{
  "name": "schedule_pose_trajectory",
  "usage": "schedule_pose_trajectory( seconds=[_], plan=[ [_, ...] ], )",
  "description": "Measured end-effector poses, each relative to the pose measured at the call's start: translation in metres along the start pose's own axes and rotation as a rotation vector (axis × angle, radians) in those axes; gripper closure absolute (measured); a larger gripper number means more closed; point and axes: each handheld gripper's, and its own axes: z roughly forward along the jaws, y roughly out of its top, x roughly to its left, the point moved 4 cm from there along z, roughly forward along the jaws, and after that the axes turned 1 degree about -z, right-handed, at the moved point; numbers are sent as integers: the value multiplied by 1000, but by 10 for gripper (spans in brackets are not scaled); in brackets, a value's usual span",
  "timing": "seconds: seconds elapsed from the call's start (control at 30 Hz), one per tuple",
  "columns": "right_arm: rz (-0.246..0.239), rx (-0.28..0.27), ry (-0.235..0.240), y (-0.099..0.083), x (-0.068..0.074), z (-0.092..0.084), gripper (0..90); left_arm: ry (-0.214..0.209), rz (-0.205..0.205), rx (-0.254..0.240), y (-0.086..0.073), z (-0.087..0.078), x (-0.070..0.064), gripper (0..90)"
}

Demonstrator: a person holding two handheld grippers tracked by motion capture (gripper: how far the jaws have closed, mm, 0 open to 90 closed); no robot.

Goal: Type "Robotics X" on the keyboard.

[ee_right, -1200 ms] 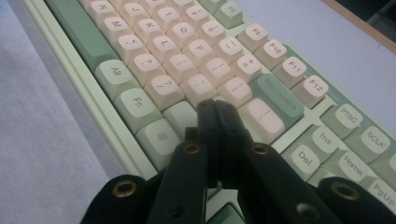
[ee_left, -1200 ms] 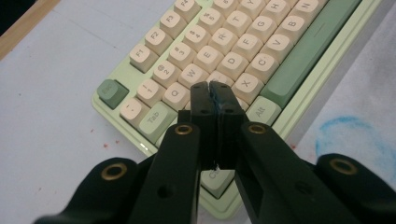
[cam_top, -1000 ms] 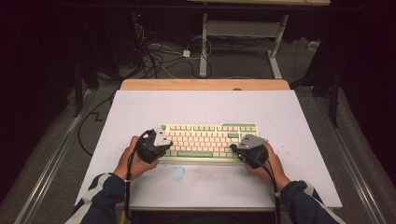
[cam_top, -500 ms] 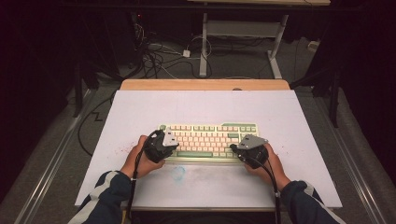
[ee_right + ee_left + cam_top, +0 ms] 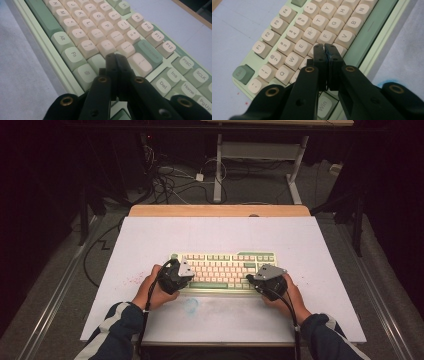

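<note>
1 keyboard (image 5: 225, 270), cream + green keys, on 1 white mat (image 5: 220, 232); the mat covers 1 wooden table (image 5: 220, 210). 2 grippers: left gripper (image 5: 186, 270) at the keyboard's left end, right gripper (image 5: 250, 279) at its right end, 1 hand on each. 2 striped sleeves near side of the keyboard. 1 blue smudge (image 5: 190, 305) on the mat just in front of the keyboard. 1 metal desk frame (image 5: 260, 155) on the floor well beyond the keyboard, cables beside it, too tangled to count.
</note>
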Motion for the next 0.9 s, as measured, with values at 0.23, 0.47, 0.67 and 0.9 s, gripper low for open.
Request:
schedule_pose_trajectory(
  seconds=[0.23, 0.47, 0.67, 0.9],
  plan=[
    [-1, 0, 0, 0, 0, 0, 900, 1, 8, 8, -1, 4, -1, 854],
    [-1, 0, 1, 0, 0, 0, 900, 4, 7, 8, -2, 5, 0, 855],
    [-2, 0, -1, 0, 0, 0, 900, 2, 15, 8, -2, 4, -2, 853],
    [-2, 0, -1, 0, 0, 0, 900, 8, 16, 8, -3, 6, -1, 853]
  ],
)
